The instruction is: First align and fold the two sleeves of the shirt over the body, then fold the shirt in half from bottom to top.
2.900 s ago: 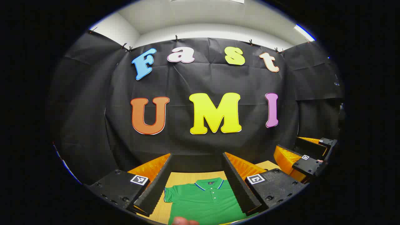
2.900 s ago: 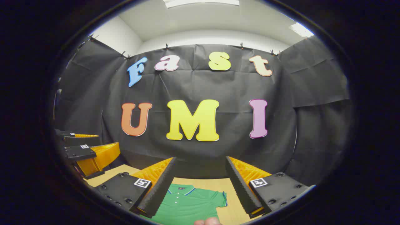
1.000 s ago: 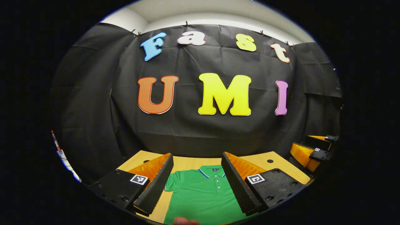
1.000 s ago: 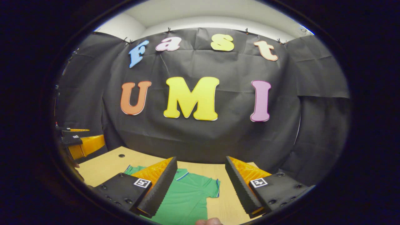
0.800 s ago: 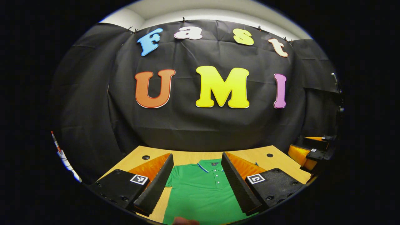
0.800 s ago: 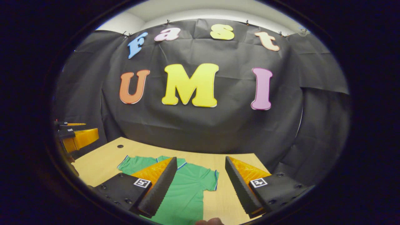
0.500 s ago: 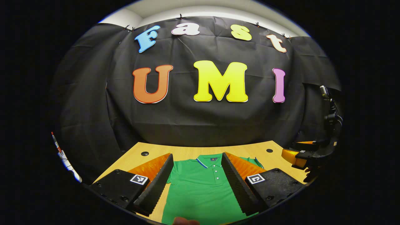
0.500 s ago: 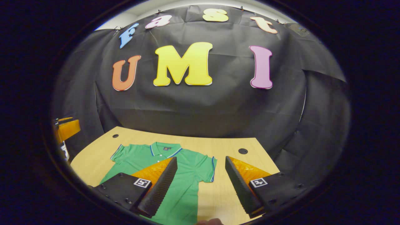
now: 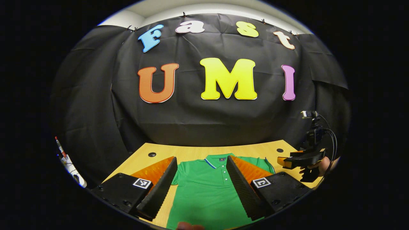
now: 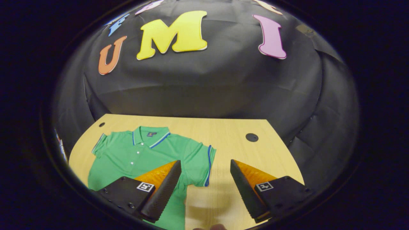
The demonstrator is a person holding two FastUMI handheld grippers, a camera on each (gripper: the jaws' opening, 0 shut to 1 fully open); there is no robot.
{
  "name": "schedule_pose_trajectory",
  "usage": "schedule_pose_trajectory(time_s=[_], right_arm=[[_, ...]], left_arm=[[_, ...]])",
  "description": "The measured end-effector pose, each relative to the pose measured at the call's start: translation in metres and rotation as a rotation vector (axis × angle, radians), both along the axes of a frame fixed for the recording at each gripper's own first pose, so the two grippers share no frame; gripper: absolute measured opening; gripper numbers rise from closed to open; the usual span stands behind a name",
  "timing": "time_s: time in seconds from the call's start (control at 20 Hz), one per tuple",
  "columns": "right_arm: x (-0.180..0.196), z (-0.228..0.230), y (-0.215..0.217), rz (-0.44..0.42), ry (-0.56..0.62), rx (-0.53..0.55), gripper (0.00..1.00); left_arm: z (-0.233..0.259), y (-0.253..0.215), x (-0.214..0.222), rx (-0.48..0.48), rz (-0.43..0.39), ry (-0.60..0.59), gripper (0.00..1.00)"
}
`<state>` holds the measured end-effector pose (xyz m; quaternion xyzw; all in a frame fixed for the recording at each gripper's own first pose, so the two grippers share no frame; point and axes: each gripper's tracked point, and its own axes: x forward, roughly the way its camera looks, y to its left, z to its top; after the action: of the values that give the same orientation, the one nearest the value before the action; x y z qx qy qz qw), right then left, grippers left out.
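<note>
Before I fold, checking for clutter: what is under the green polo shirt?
The green polo shirt lies flat on the light wooden table. Whatever lies beneath the fabric is hidden.

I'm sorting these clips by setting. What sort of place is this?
Likely a recording booth for gripper demos, not a home: black cloth wall, a bare wooden table with one green polo shirt laid flat on it.

Wooden table, black cloth wall.
</note>
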<state>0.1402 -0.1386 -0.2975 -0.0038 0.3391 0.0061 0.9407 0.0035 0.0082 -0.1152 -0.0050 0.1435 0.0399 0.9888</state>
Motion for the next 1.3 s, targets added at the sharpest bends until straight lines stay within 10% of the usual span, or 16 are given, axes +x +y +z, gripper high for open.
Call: schedule_pose_trajectory(time_s=[0.75, 0.85, 0.95, 1.0, 1.3], right_arm=[[0.066, -0.123, -0.005, -0.053, 0.186, 0.037, 0.84], [0.071, -0.125, -0.008, -0.048, 0.184, 0.017, 0.44], [0.073, -0.127, -0.012, -0.049, 0.177, 0.005, 0.34], [0.072, -0.121, -0.009, -0.057, 0.185, 0.024, 0.05], [0.077, -0.097, -0.009, -0.092, 0.153, 0.085, 0.02]], left_arm=[[-0.041, 0.012, 0.002, -0.01, 0.094, 0.104, 0.99], [-0.04, 0.014, 0.003, 0.001, 0.101, 0.106, 0.99], [-0.038, 0.016, 0.004, 0.011, 0.107, 0.106, 0.99], [-0.039, 0.017, 0.003, 0.014, 0.108, 0.109, 0.99], [-0.035, 0.019, 0.007, 0.013, 0.101, 0.097, 0.99]])
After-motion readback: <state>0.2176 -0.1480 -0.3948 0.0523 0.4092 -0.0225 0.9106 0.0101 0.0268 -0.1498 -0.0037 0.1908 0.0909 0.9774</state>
